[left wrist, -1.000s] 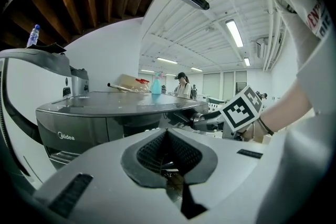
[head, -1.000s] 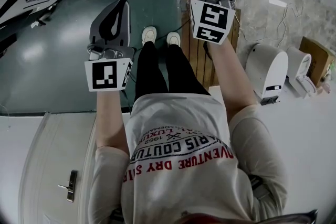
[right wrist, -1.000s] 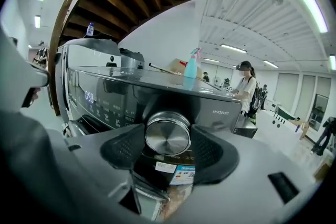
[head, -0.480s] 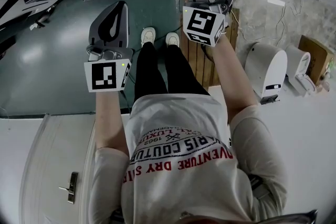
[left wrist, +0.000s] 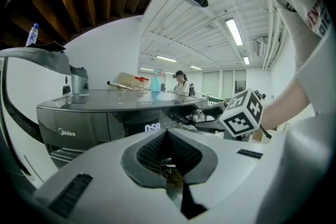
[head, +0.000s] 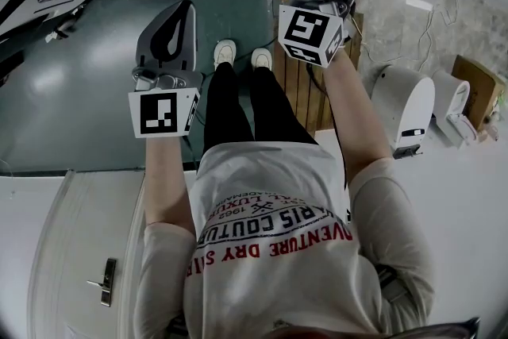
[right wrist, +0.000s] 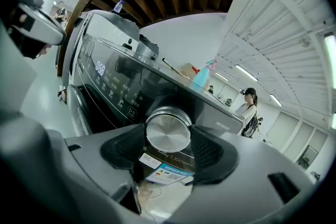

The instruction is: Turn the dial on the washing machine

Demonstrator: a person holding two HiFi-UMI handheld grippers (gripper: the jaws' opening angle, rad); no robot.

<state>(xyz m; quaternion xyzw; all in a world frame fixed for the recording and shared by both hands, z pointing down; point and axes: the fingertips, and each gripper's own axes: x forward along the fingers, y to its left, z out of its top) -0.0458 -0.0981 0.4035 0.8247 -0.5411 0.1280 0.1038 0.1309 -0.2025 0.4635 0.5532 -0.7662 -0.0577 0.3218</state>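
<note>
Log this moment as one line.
right gripper: jaws just closed further, gripping dial | left gripper: jaws shut, empty

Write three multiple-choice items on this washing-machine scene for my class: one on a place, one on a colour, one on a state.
1. Where is the round silver metal dial of the dark grey washing machine? A on its top; B between the right gripper's jaws; C on the floor.
2. What colour are the person's shoes? A red; B white; C black.
3. How do the left gripper's jaws stand? A shut, empty; B wide apart; C clamped on a bottle.
Key: B, the jaws press the dial's sides, having just closed further on it; B, the head view shows two white shoes; A, its jaws meet with nothing between them.
</note>
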